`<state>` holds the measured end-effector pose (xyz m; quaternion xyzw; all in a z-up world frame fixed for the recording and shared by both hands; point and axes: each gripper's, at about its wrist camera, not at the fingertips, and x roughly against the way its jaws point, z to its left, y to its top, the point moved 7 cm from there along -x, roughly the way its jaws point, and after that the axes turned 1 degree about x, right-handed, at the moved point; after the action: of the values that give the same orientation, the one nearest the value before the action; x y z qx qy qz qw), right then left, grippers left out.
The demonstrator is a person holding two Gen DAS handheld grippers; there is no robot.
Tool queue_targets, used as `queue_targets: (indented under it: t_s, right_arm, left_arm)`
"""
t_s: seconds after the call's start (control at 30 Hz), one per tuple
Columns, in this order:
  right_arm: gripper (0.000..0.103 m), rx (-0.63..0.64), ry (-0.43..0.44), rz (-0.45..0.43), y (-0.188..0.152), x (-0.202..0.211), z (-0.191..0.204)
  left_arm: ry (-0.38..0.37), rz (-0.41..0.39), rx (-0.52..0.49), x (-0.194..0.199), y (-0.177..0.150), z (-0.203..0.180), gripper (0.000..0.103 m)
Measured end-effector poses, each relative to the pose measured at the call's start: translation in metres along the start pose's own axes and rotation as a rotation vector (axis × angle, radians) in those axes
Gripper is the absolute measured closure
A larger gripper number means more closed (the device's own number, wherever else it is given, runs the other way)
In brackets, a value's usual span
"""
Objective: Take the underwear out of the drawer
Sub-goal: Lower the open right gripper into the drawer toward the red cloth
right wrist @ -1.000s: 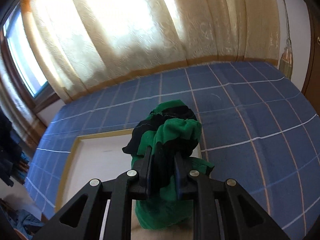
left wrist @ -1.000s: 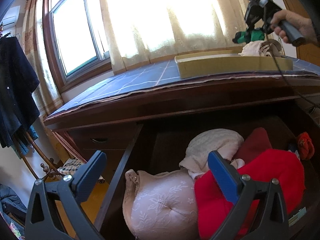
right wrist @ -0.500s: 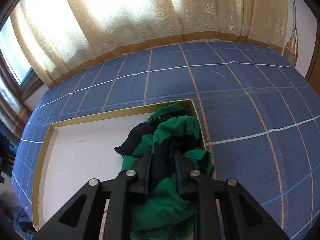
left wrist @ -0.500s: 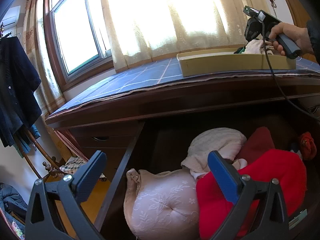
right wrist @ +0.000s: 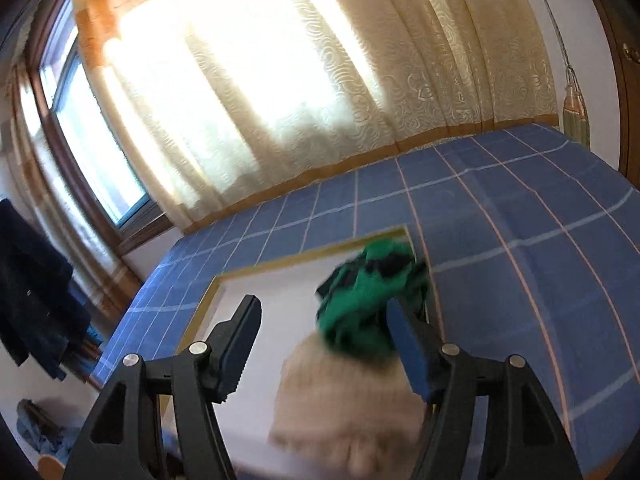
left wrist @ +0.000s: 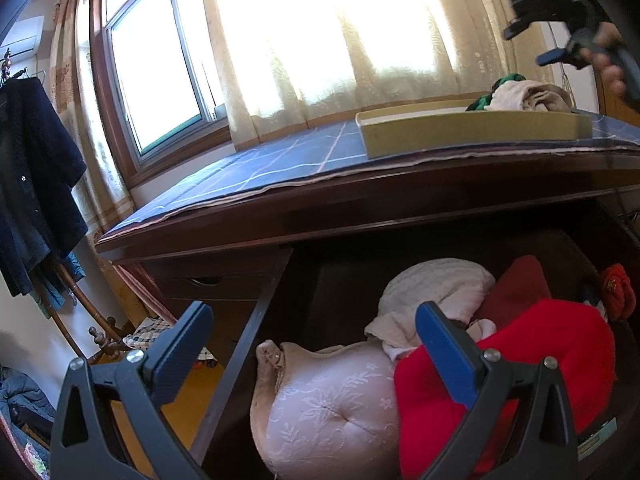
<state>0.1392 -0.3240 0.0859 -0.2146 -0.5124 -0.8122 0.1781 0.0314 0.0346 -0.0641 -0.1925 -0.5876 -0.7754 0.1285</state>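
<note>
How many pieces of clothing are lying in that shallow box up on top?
2: a green and black garment at the tray's far right corner, and a beige one in front of it. Others may be hidden.

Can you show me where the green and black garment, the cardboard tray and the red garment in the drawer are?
green and black garment [right wrist: 370, 300]: right wrist view, middle of the bunched cloth.
cardboard tray [left wrist: 472, 132]: left wrist view, its front wall.
red garment [left wrist: 552, 356]: left wrist view, its broad upper surface in the drawer.
</note>
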Motion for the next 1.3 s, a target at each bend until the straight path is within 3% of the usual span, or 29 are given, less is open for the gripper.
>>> queue_targets:
  t_s: [0.23,0.43,0.9,1.0,1.3]
  right_arm:
    - [0.036,0.068,0.020,0.015,-0.060,0.059,0.016]
    - [0.036,0.100,0.016,0.039,-0.111,0.084,0.021]
    - [0.036,0.111,-0.076,0.064,-0.199,0.086,0.000]
    - [0.036,0.117,-0.114,0.094,-0.218,0.082,-0.011]
    - [0.036,0.055,-0.114,0.188,-0.257,0.080,-0.036]
  left_arm:
    - [0.011,-0.005,-0.001,0.001,-0.001,0.001,0.000]
    - [0.021,-0.016,-0.003,0.003,-0.001,0.002,0.000]
    - [0.020,-0.034,-0.009,0.006,0.000,0.002,0.000]
    - [0.020,-0.033,-0.007,0.007,0.000,0.002,0.000]
    - [0.022,-0.034,-0.008,0.007,0.000,0.002,0.000]
